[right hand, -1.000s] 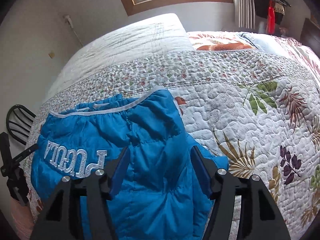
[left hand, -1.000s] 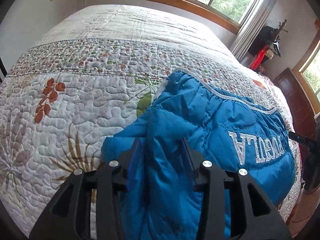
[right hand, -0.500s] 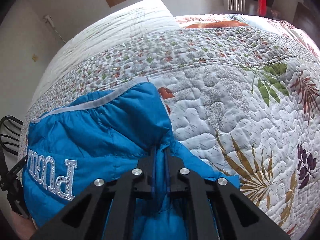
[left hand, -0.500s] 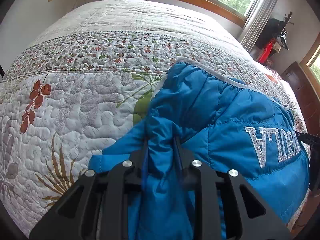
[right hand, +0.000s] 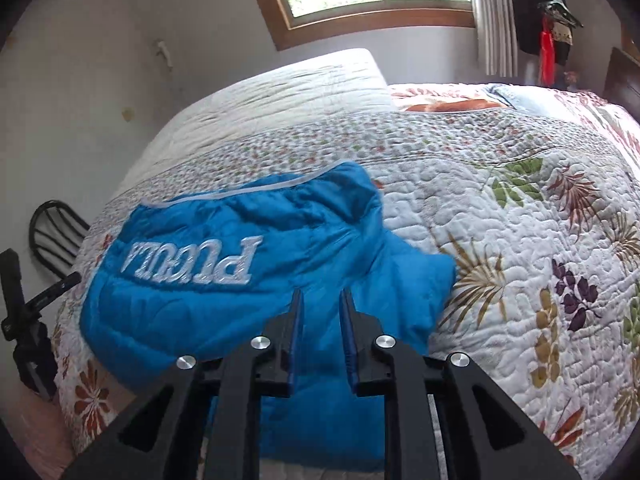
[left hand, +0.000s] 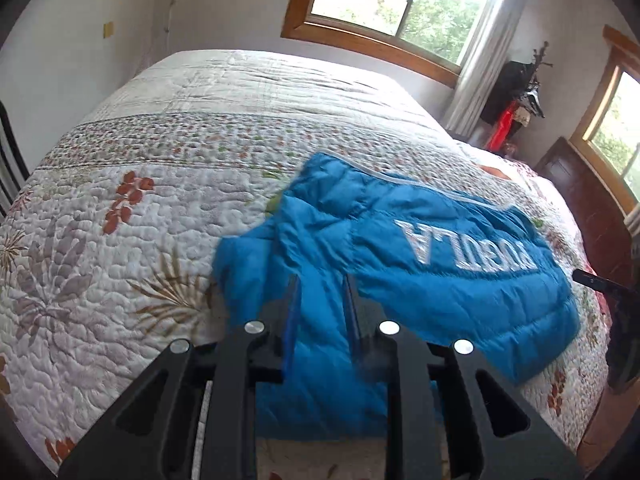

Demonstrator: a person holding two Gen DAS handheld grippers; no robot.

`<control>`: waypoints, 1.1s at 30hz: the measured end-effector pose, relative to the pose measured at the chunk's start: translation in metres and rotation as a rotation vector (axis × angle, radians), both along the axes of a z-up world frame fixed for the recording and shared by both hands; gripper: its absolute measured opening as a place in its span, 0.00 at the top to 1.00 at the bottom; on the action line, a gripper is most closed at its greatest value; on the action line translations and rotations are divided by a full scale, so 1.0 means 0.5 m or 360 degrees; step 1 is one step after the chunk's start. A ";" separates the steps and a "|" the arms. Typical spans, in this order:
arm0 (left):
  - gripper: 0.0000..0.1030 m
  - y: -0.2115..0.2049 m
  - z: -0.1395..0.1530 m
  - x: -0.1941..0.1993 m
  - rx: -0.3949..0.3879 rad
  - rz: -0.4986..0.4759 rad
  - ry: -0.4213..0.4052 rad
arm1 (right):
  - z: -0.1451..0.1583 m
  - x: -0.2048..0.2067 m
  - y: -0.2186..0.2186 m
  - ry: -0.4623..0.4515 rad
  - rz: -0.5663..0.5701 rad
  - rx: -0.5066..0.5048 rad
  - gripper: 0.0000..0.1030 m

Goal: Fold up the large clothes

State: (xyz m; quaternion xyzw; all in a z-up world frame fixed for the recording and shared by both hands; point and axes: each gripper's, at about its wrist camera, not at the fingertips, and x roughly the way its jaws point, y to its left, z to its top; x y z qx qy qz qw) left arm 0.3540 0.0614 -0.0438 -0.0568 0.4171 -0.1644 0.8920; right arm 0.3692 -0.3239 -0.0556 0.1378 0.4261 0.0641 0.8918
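Observation:
A blue puffer jacket with silver letters lies on the floral quilt of a bed; it also shows in the right wrist view. My left gripper hovers over the jacket's left sleeve part, its jaws a small gap apart with blue fabric lying flat below them. My right gripper hovers over the jacket's right side, its jaws likewise a small gap apart. Neither holds cloth. The other gripper shows as a dark shape at the right edge of the left wrist view.
The quilt spreads wide to the right of the jacket. A dark chair stands by the bed's left side. Windows and curtains line the far wall. A dark wooden headboard is at the right.
Both grippers were shut on jacket folds half a second ago; now both jaws have parted, the fabric lies flat, and both grippers have lifted and pulled back.

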 end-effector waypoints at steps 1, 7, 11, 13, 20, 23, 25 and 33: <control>0.80 -0.025 0.000 -0.013 -0.0004 -0.0049 0.0005 | 0.002 -0.009 0.026 -0.0016 0.0037 -0.0010 0.81; 0.79 -0.163 -0.022 -0.054 0.0043 -0.0197 -0.0029 | 0.002 -0.015 0.165 -0.0142 0.0144 -0.0123 0.84; 0.79 -0.189 -0.087 -0.035 0.0075 -0.0153 0.0040 | -0.060 0.015 0.214 -0.0081 0.0178 -0.0215 0.85; 0.79 -0.192 -0.113 -0.043 0.0106 -0.0162 -0.0004 | -0.109 0.022 0.229 -0.0030 0.0168 -0.0280 0.85; 0.79 -0.212 -0.143 -0.059 0.0218 -0.0111 -0.0068 | -0.133 0.027 0.241 0.0000 0.0070 -0.0325 0.86; 0.81 -0.195 -0.106 -0.067 0.0093 -0.0086 -0.0052 | -0.092 0.013 0.224 -0.0058 0.0038 -0.0181 0.89; 0.65 -0.193 -0.065 -0.089 0.0017 -0.0097 -0.0142 | -0.048 -0.009 0.232 -0.0172 0.0055 -0.0187 0.88; 0.34 -0.249 -0.080 -0.079 0.0102 -0.0127 -0.0072 | -0.060 0.009 0.314 -0.0105 0.0202 -0.0173 0.88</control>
